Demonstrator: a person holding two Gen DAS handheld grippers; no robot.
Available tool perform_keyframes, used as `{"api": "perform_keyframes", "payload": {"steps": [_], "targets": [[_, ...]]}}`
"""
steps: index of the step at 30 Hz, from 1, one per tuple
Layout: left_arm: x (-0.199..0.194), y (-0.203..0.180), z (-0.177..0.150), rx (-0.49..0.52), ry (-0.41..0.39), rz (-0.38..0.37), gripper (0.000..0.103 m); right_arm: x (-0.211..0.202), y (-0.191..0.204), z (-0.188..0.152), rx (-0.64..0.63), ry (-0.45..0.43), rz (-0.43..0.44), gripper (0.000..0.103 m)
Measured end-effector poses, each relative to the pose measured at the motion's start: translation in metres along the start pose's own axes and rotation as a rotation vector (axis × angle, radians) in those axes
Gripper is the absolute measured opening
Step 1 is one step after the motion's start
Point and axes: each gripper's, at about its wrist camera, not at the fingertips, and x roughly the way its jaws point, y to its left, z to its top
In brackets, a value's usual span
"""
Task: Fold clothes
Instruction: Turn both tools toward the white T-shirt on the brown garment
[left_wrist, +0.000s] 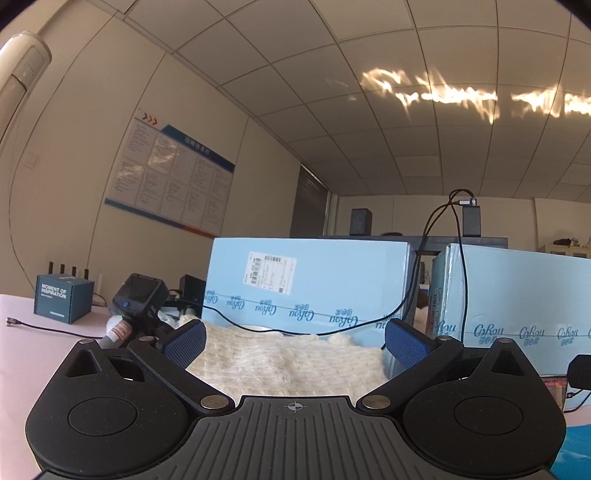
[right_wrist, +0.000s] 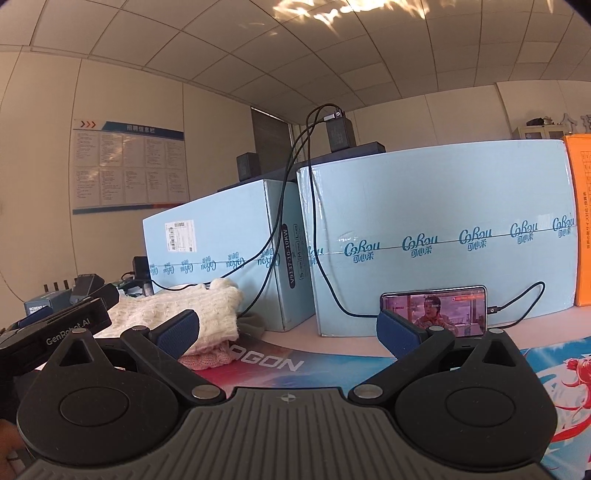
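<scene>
Both grippers spread wide and empty near a cream knit sweater on the table.

The left gripper (left_wrist: 295, 341) has its 2 blue-padded fingers (left_wrist: 186, 341) far apart with nothing between them; the cream sweater (left_wrist: 291, 365) lies just ahead of it on the table (left_wrist: 33, 354), in front of 2 light blue boxes (left_wrist: 314, 284). The right gripper (right_wrist: 291, 332) is equally wide and holds nothing. In its view the sweater (right_wrist: 177, 310) is heaped at the left, resting on a pink garment (right_wrist: 208, 358) at the edge of a printed mat (right_wrist: 280, 363). A phone (right_wrist: 436, 310) with a lit screen leans against the nearer box (right_wrist: 443, 206), a black cable (right_wrist: 517, 301) plugged into it. The left gripper's black body (right_wrist: 62, 325) shows at the left edge.
</scene>
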Motion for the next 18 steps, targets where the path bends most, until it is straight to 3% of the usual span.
{"api": "perform_keyframes", "payload": {"steps": [5, 12, 18], "targets": [[-0.019, -0.026, 0.009, -0.001, 0.011, -0.129, 0.103, -0.04, -0.027, 0.004, 0.016, 0.0, -0.042, 0.103], [-0.046, -0.094, 0.021, 0.025, 0.045, -0.455, 0.103, -0.094, -0.076, 0.013, 0.063, -0.049, -0.159, 0.103], [-0.054, -0.161, 0.023, 0.052, 0.104, -0.76, 0.103, -0.141, -0.132, 0.01, 0.131, -0.067, -0.335, 0.103]]}}
